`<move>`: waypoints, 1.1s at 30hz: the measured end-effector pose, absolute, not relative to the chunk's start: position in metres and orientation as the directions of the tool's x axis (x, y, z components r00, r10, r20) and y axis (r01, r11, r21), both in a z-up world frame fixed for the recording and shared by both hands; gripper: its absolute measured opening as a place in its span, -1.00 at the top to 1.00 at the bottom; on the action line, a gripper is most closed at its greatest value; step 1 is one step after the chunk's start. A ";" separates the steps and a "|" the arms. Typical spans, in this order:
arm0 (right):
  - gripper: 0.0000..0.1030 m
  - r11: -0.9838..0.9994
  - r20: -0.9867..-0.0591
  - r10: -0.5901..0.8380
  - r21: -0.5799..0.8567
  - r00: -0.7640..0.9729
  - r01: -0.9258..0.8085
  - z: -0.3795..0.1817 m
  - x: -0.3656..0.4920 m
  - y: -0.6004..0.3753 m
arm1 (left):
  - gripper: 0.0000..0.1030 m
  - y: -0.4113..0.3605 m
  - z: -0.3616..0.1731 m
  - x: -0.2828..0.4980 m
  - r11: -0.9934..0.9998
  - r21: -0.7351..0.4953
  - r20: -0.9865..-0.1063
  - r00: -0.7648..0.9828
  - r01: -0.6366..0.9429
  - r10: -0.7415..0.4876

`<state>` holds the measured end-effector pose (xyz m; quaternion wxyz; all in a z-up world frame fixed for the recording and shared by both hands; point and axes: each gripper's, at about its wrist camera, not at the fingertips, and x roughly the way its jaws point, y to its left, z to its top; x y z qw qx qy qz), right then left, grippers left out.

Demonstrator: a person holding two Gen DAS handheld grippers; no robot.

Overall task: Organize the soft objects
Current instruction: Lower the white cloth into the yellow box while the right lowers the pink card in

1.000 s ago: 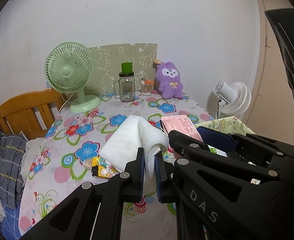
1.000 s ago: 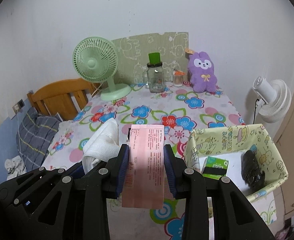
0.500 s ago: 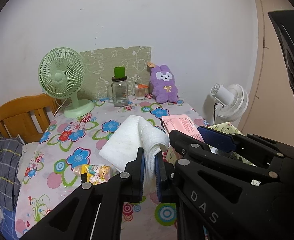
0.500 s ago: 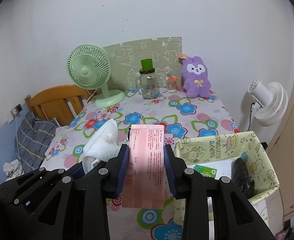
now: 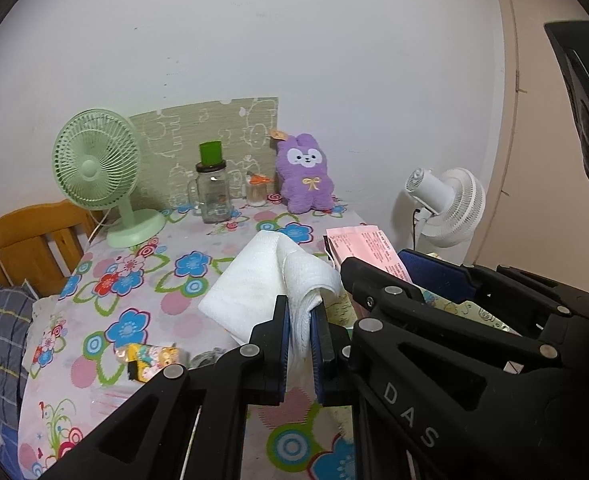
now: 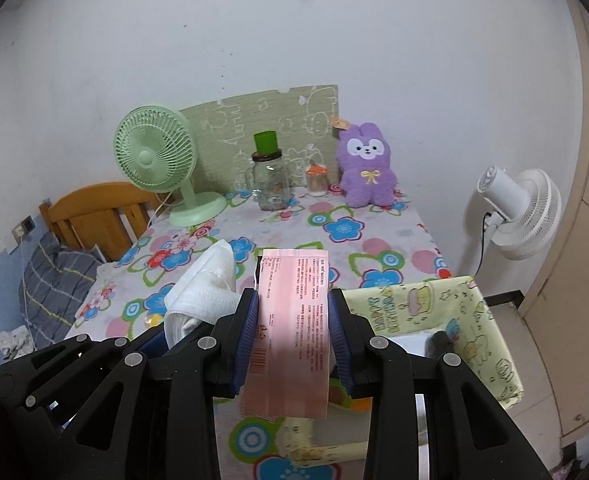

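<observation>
1. Progress looks partial: we hold a white cloth (image 5: 272, 280) in the left gripper (image 5: 300, 344), jaws clamped on it.
2. Our right gripper (image 6: 294, 340) is clamped on a pink packet (image 6: 290, 320).
3. The yellow bin (image 6: 434, 304) beside the bench (image 6: 374, 240) already holds items; we judge both loads remain to be dropped in.

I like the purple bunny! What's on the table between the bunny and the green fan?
Both views show a glass jar with a green cup on top and a small container, between the purple bunny and green fan.

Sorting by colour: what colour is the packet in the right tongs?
Pink packet, clearest in the right wrist view.
</observation>
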<state>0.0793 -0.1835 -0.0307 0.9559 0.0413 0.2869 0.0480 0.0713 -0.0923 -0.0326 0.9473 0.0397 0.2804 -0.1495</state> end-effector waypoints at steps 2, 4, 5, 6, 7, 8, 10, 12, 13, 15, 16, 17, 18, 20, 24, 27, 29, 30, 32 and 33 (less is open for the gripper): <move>0.26 0.993 -0.540 0.107 0.106 0.835 -0.059 -0.030 0.079 -0.191 | 0.86 -0.099 -0.032 0.072 0.949 -0.006 -0.541 0.797 0.315 -0.268; 0.26 0.993 -0.536 0.101 0.107 0.838 -0.051 -0.030 0.079 -0.197 | 0.86 -0.107 -0.031 0.074 0.945 -0.001 -0.539 0.796 0.327 -0.276; 0.26 0.993 -0.534 0.096 0.108 0.840 -0.045 -0.030 0.079 -0.201 | 0.86 -0.109 -0.031 0.074 0.944 0.000 -0.539 0.795 0.330 -0.278; 0.26 0.993 -0.533 0.093 0.108 0.841 -0.041 -0.030 0.079 -0.204 | 0.86 -0.113 -0.031 0.075 0.942 0.001 -0.538 0.794 0.335 -0.282; 0.26 0.994 -0.532 0.088 0.108 0.842 -0.036 -0.030 0.079 -0.208 | 0.86 -0.117 -0.032 0.076 0.940 0.001 -0.538 0.793 0.340 -0.286; 0.26 0.994 -0.532 0.083 0.107 0.843 -0.031 -0.030 0.079 -0.212 | 0.86 -0.120 -0.032 0.077 0.939 0.001 -0.538 0.791 0.345 -0.290; 0.26 0.994 -0.532 0.075 0.107 0.843 -0.021 -0.031 0.080 -0.218 | 0.86 -0.128 -0.033 0.079 0.934 0.002 -0.540 0.787 0.357 -0.299; 0.26 0.994 -0.534 0.066 0.108 0.843 -0.010 -0.032 0.081 -0.225 | 0.86 -0.133 -0.034 0.081 0.931 0.002 -0.543 0.782 0.366 -0.306; 0.26 0.994 -0.534 0.062 0.108 0.843 -0.005 -0.033 0.081 -0.228 | 0.87 -0.137 -0.035 0.081 0.929 0.004 -0.544 0.780 0.371 -0.309; 0.26 0.994 -0.535 0.054 0.110 0.843 0.006 -0.035 0.082 -0.234 | 0.86 -0.144 -0.037 0.083 0.924 0.006 -0.547 0.775 0.382 -0.317; 0.26 0.994 -0.537 0.051 0.111 0.842 0.010 -0.037 0.083 -0.237 | 0.86 -0.146 -0.038 0.083 0.922 0.006 -0.549 0.772 0.386 -0.320; 0.26 0.994 -0.539 0.046 0.112 0.841 0.017 -0.038 0.084 -0.240 | 0.86 -0.148 -0.039 0.084 0.921 0.004 -0.553 0.768 0.390 -0.323; 0.26 0.993 -0.543 0.043 0.112 0.838 0.022 -0.040 0.085 -0.243 | 0.86 -0.152 -0.041 0.085 0.919 0.003 -0.557 0.764 0.394 -0.326; 0.26 0.993 -0.552 0.036 0.114 0.833 0.032 -0.044 0.086 -0.248 | 0.86 -0.157 -0.045 0.087 0.915 0.000 -0.567 0.754 0.403 -0.332; 0.26 0.991 -0.574 0.024 0.119 0.819 0.054 -0.055 0.091 -0.259 | 0.86 -0.168 -0.054 0.092 0.906 -0.002 -0.590 0.731 0.424 -0.343; 0.26 0.990 -0.590 0.016 0.123 0.807 0.070 -0.064 0.093 -0.266 | 0.85 -0.175 -0.061 0.094 0.900 0.005 -0.606 0.717 0.437 -0.344; 0.26 0.988 -0.604 0.016 0.131 0.797 0.079 -0.070 0.094 -0.269 | 0.84 -0.178 -0.067 0.097 0.897 0.005 -0.620 0.706 0.442 -0.344; 0.26 0.988 -0.608 0.015 0.132 0.794 0.082 -0.072 0.094 -0.271 | 0.82 -0.179 -0.069 0.098 0.896 0.005 -0.625 0.701 0.444 -0.343; 0.26 0.987 -0.619 0.014 0.136 0.785 0.089 -0.079 0.096 -0.274 | 0.74 -0.181 -0.075 0.101 0.896 0.006 -0.639 0.691 0.444 -0.338; 0.26 0.986 -0.625 0.015 0.138 0.780 0.092 -0.082 0.097 -0.275 | 0.64 -0.182 -0.078 0.102 0.892 0.005 -0.650 0.679 0.452 -0.341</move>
